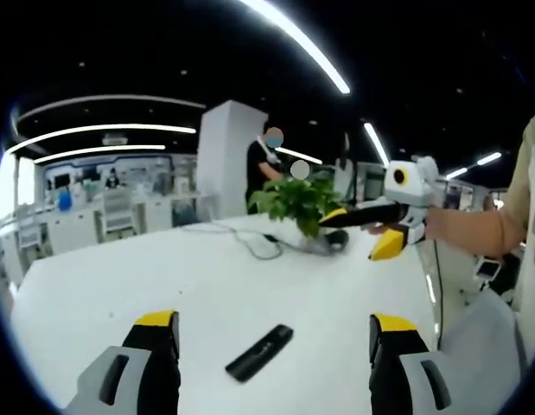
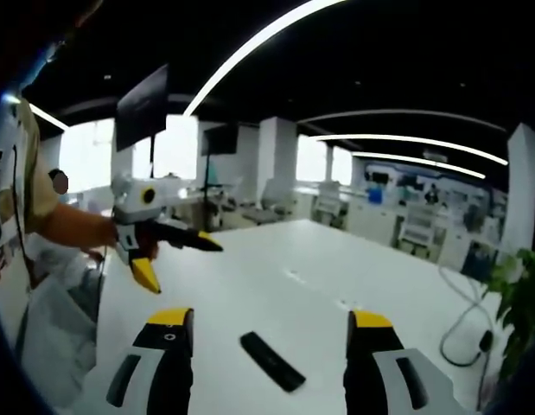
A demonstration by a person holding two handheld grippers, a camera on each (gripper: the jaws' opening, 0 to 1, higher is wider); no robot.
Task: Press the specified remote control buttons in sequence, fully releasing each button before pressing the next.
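Slim black rectangular remote control (image 1: 259, 352) is seen flat on the white tabletop (image 1: 120, 277), between and ahead of both claws. Approach should be made vertically, one tip centred on the target button, then fully lifted. Left claw (image 1: 276, 333) and right claw (image 2: 269, 328) are held wide apart, nothing gripped or touched.
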